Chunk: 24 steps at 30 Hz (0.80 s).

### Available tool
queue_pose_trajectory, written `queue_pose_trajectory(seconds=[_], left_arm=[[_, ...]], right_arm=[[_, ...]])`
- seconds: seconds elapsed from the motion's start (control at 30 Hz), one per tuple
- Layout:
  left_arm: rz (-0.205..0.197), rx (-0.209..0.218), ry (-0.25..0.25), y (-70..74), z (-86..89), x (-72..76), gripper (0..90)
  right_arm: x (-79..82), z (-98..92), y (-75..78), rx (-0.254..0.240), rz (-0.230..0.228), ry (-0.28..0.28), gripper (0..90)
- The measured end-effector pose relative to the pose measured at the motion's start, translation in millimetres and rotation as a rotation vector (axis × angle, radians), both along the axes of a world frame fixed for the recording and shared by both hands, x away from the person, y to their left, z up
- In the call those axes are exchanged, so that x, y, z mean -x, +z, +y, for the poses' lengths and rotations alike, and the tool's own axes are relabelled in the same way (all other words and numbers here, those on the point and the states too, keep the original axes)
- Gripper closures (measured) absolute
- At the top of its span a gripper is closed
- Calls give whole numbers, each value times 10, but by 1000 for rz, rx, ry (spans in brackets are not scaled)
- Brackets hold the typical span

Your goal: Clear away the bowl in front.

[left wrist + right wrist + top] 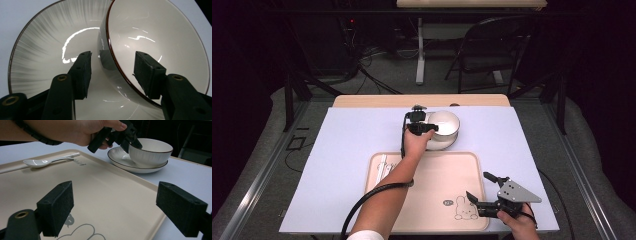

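A dim room with a folding chair and cables lies beyond a table covered by a pale lilac sheet (357, 135). At the far middle of the table a white ribbed ceramic bowl with a thin brown rim (444, 124) stands on a white ribbed saucer (120, 160). The left gripper (426, 128), held in the left hand (416, 142), reaches over the bowl's near-left rim; in the left gripper view its jaws straddle the rim, one pad outside the wall and one inside, with gaps at both pads, so they are parted and not pressing. Nearer lies a beige rectangular plastic tray with a rabbit drawing (437, 170), with a white ceramic spoon (37, 162) at its far-left corner. The right gripper (477, 187), in the right hand (517, 220), hovers over the tray's near-right corner, jaws wide apart and empty.
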<state>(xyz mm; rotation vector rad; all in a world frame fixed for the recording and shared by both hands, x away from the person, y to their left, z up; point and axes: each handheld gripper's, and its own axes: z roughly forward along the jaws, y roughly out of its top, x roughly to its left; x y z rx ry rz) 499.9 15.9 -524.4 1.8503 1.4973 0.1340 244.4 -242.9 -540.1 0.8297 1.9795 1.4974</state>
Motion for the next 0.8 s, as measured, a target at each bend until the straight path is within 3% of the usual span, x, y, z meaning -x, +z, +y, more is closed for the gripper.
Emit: queue_pose_trajectory(seconds=[0.17,0.6,0.8], left_arm=[[22,53,16,-61,-28,-7,515],[29,22,70,-86,-87,-42,660],[57,26,96,-79,-88,-61,708]], right_arm=[[-1,1,0,0,0,2,141],[1,2,2,-3,1,4,141],[1,3,3,-2,-1,6,141]])
